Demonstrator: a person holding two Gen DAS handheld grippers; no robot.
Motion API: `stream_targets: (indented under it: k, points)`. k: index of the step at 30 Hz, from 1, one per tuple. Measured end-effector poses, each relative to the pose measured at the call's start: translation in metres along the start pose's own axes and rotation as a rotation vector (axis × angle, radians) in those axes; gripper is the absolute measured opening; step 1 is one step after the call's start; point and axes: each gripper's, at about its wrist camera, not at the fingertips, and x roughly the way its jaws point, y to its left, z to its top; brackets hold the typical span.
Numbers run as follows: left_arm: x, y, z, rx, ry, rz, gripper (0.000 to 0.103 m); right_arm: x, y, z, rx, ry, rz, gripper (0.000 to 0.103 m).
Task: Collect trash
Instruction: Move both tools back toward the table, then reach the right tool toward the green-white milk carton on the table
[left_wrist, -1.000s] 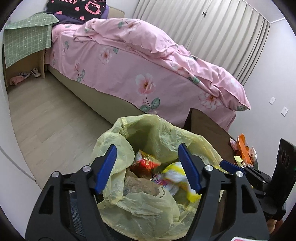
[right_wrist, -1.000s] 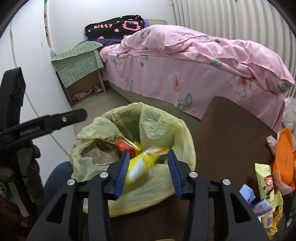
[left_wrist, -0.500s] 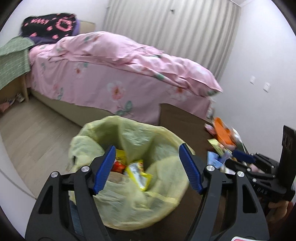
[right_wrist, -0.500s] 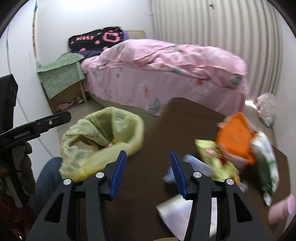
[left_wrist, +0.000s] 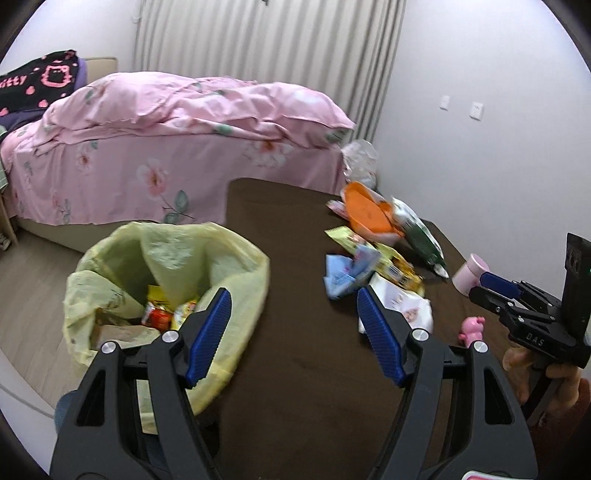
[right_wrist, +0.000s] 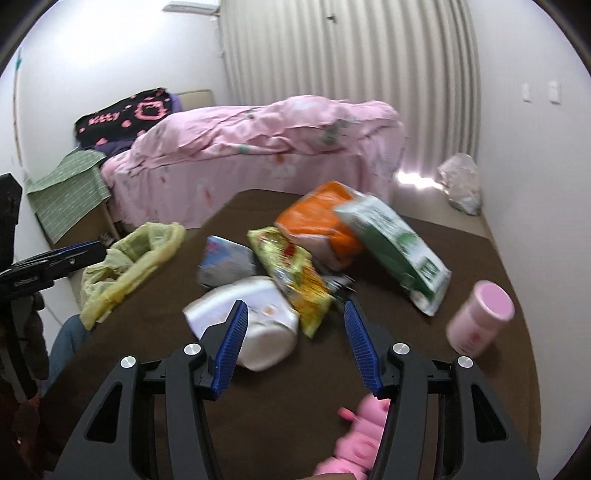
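The right hand-held gripper hangs released over the white packet on the brown surface; the left hand-held gripper is likewise spread and empty beside the yellow trash bag; the packet looks light, soft and slippery, best pinched across its middle.

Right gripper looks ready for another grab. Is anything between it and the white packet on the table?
Nothing visible: the right gripper is open and empty, with the white packet directly ahead, partly between its fingers.
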Motion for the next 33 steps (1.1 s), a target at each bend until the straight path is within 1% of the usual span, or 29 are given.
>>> stream_targets:
  k: [5, 6, 8, 11, 16, 21, 23, 24, 25, 27, 31, 33]
  points:
    - [0.014, -0.025, -0.005, 0.03, 0.041, -0.036, 0.067, -0.011, -0.019, -0.016, 0.06, -0.03, 0.037, 0.052]
    - [0.017, -0.031, -0.005, 0.038, 0.048, -0.042, 0.067, -0.013, -0.022, -0.019, 0.063, -0.032, 0.031, 0.052]
    - [0.025, -0.042, -0.006, 0.057, 0.069, -0.061, 0.073, -0.015, -0.027, -0.025, 0.06, -0.029, 0.011, 0.052]
    - [0.035, -0.061, -0.006, 0.088, 0.1, -0.092, 0.073, -0.018, -0.036, -0.033, 0.07, -0.029, -0.004, 0.052]
    - [0.047, -0.083, -0.007, 0.134, 0.118, -0.092, 0.073, -0.026, -0.051, -0.044, 0.116, -0.034, -0.004, 0.052]
    - [0.059, -0.098, -0.014, 0.177, 0.15, -0.1, 0.073, -0.028, -0.057, -0.051, 0.121, -0.02, -0.021, 0.052]
    - [0.065, -0.103, -0.016, 0.184, 0.162, -0.109, 0.073, -0.028, -0.057, -0.05, 0.116, -0.02, -0.026, 0.052]
    - [0.068, -0.105, -0.017, 0.188, 0.166, -0.111, 0.073, -0.028, -0.058, -0.049, 0.109, -0.024, -0.025, 0.054]
    - [0.071, -0.107, -0.018, 0.192, 0.172, -0.116, 0.073, -0.029, -0.059, -0.046, 0.093, -0.038, -0.019, 0.059]
    - [0.074, -0.11, -0.018, 0.197, 0.18, -0.129, 0.073, -0.029, -0.06, -0.039, 0.062, -0.054, -0.015, 0.059]
    - [0.075, -0.109, -0.016, 0.195, 0.171, -0.133, 0.073, -0.026, -0.062, -0.018, -0.011, -0.046, -0.092, 0.059]
    - [0.075, -0.106, -0.015, 0.181, 0.168, -0.134, 0.073, -0.023, -0.061, -0.011, -0.033, -0.044, -0.104, 0.059]
